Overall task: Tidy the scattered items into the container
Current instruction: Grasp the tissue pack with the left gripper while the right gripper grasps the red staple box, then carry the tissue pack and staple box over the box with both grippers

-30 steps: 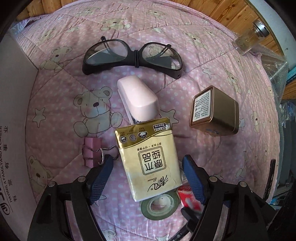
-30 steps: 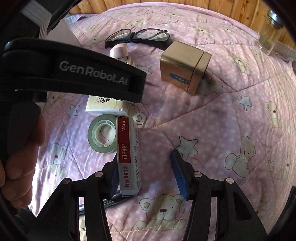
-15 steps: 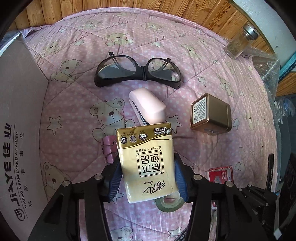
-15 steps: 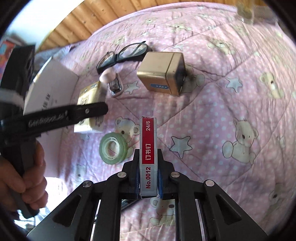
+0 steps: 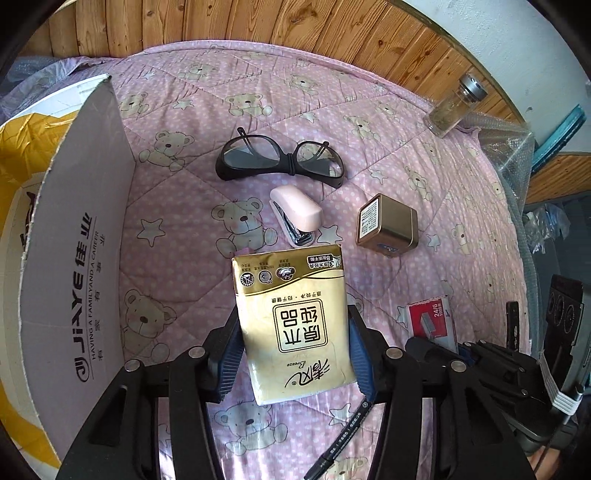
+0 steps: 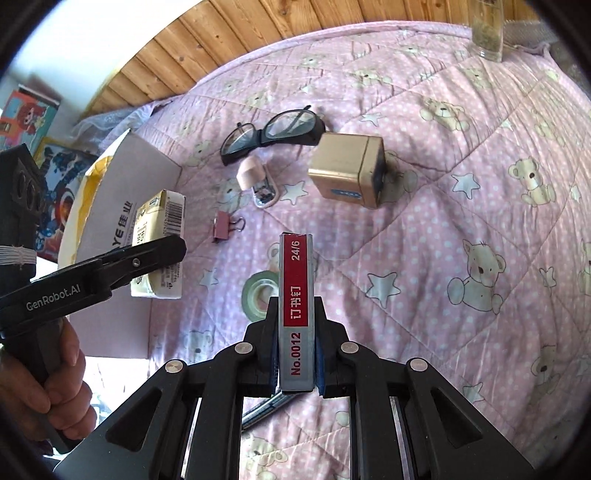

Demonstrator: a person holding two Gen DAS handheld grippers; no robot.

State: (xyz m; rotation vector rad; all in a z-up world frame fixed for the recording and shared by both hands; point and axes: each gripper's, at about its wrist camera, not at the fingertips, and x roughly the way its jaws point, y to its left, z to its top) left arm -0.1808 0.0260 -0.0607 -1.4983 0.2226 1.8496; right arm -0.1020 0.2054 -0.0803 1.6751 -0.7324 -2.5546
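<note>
My left gripper (image 5: 293, 352) is shut on a gold tissue pack (image 5: 291, 317), held up above the pink quilt, beside the cardboard box (image 5: 74, 236) on the left. In the right wrist view the same tissue pack (image 6: 160, 243) hangs in front of the box flap (image 6: 144, 173). My right gripper (image 6: 295, 360) is shut on a red and grey staple box (image 6: 296, 306), lifted off the quilt. On the quilt lie black glasses (image 5: 280, 162), a pink stapler (image 5: 295, 214), a gold tin (image 5: 388, 225), a pink binder clip (image 6: 223, 229), a tape roll (image 6: 258, 295) and a black pen (image 5: 343, 439).
A glass jar (image 5: 456, 105) stands at the quilt's far right edge, by bubble wrap (image 5: 509, 147). Yellow plastic (image 5: 26, 147) lines the box. A wooden wall (image 5: 258, 26) runs behind the bed. A hand (image 6: 55, 384) holds the left gripper's handle.
Both grippers shut on their items, the tissue pack on the left and the staple box on the right, and lifted them off the quilt. The left one has moved toward the box.
</note>
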